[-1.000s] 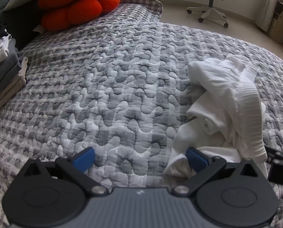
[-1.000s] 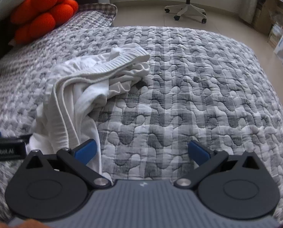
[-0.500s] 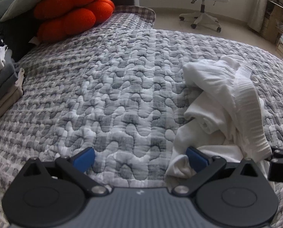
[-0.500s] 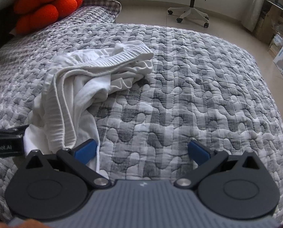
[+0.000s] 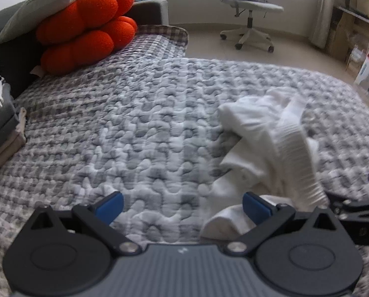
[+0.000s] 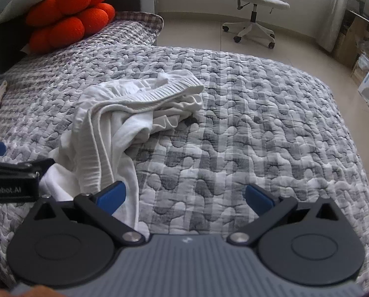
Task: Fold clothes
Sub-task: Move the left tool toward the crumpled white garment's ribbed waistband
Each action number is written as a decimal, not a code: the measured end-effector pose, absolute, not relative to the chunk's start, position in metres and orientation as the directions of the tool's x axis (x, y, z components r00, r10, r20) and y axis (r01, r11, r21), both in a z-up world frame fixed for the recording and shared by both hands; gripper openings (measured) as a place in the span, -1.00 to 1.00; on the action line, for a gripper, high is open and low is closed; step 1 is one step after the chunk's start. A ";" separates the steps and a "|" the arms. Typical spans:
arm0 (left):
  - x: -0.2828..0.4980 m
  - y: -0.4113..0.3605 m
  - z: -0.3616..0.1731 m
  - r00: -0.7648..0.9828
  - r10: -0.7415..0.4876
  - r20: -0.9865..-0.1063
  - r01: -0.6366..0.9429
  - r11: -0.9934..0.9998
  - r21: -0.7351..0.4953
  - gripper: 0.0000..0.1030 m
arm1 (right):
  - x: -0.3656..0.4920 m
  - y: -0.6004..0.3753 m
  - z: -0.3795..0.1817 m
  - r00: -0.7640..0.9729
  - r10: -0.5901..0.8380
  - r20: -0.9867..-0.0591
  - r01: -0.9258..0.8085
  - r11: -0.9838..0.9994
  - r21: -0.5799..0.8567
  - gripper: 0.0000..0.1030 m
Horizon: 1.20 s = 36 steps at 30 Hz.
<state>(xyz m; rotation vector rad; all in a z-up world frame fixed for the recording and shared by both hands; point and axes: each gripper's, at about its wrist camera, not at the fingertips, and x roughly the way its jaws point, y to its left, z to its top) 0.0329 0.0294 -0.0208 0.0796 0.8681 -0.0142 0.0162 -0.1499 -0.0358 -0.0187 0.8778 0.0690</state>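
A crumpled white garment (image 5: 268, 143) with a ribbed hem lies bunched on the grey quilted bed (image 5: 135, 128). In the right wrist view the same white garment (image 6: 125, 121) sits left of centre. My left gripper (image 5: 183, 208) is open above the quilt, its right blue fingertip over the garment's near edge. My right gripper (image 6: 184, 196) is open too, its left blue fingertip over the garment's near corner, nothing held between the fingers. Each gripper shows at the side of the other's view.
Orange round cushions (image 5: 85, 32) and a pillow sit at the bed's far left. A stack of folded clothes (image 5: 1, 128) rests on the left edge. An office chair (image 5: 248, 12) stands on the floor beyond. Boxes and shelves (image 6: 367, 57) line the right wall.
Both grippers have tilted up and pulled back a little, so more of the room shows. The garment lies the same and both grippers stay open.
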 end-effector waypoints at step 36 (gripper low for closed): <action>0.027 -0.056 -0.005 0.721 -0.034 -0.692 0.119 0.990 0.075 0.90 | -0.003 -0.204 -0.034 0.658 0.041 -0.752 -0.007 0.999 0.048 1.00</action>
